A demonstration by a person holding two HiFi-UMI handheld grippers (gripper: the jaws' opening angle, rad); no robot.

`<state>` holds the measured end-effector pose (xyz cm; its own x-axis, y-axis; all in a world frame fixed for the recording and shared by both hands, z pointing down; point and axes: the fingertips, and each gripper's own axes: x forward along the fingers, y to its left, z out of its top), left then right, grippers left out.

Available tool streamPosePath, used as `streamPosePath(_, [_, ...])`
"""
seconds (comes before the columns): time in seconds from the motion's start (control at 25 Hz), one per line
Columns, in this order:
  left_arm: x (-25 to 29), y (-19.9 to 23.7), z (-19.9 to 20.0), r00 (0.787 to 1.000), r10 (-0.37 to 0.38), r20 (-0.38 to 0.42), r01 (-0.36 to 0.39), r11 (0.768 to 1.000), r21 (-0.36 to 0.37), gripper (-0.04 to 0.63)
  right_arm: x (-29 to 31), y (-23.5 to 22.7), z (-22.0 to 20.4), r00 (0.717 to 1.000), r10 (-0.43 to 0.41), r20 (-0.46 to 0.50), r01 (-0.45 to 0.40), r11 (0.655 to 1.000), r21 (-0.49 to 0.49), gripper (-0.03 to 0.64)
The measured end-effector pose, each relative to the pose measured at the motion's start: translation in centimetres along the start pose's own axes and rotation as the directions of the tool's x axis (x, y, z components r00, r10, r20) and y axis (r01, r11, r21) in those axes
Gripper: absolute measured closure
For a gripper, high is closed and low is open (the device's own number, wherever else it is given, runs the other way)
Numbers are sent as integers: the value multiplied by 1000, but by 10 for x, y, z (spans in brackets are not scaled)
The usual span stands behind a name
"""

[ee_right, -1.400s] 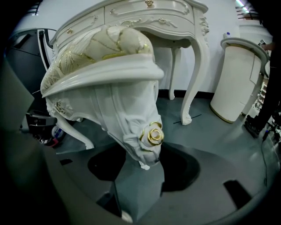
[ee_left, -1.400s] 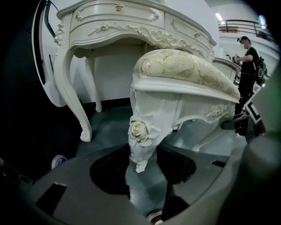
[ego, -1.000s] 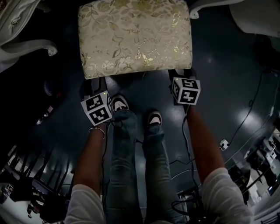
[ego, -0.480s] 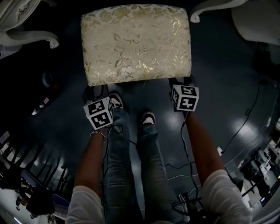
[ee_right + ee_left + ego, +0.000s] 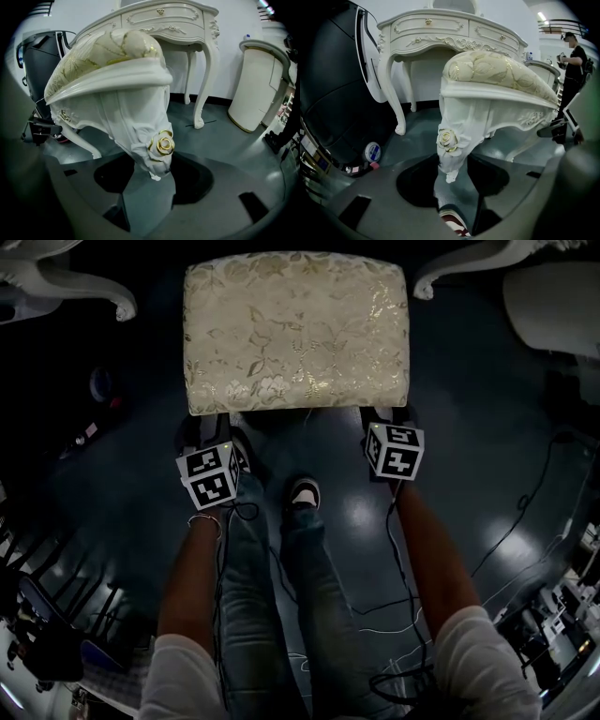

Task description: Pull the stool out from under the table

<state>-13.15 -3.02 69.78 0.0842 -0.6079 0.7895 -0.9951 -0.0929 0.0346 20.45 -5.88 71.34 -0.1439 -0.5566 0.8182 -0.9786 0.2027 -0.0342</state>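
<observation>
The stool [image 5: 296, 329] has a gold floral cushion and carved white legs, and it stands on the dark floor in front of me. My left gripper [image 5: 204, 432] is at its near left corner and my right gripper [image 5: 384, 418] at its near right corner. In the left gripper view the jaws of the left gripper [image 5: 452, 176] close round a stool leg [image 5: 451, 145] just below its gold rose. In the right gripper view the right gripper [image 5: 151, 180] holds the other front leg [image 5: 143, 136] the same way. The white dressing table [image 5: 440, 33] stands behind the stool.
The table's curved legs [image 5: 103, 296] [image 5: 459, 263] flank the stool's far corners. A white cabinet [image 5: 553, 306] stands at the right, and cables [image 5: 525, 512] run over the floor. My shoe [image 5: 303, 493] is just behind the stool. A tape roll [image 5: 371, 152] lies at the left, and a person [image 5: 572, 61] stands far right.
The stool has come back with both grippers, away from the table legs, and its far edge now shows. My feet have stepped back; only one shoe shows.
</observation>
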Motion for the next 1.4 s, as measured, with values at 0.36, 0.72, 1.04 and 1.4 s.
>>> streamPosePath(0.36, [-1,-2,-2,1000,-5,-9,5,1000,-16,394,1,-2,3,1000,4,-17,-4,1000,-14,376])
streamPosePath(0.72, [-2,0,-1,997,-26,-75,26,1000,-12,394,-1,1,-4,996,-14,-85,15,1000,9,377])
streamPosePath(1.04, [-2,5,2,995,-47,-88,48,999,9,394,-4,5,-5,997,-25,-78,28,999,26,377])
streamPosePath(1.4, [-5,6,-3,994,-49,-95,40,995,-93,382,-9,1,-12,991,-83,-109,89,994,55,336])
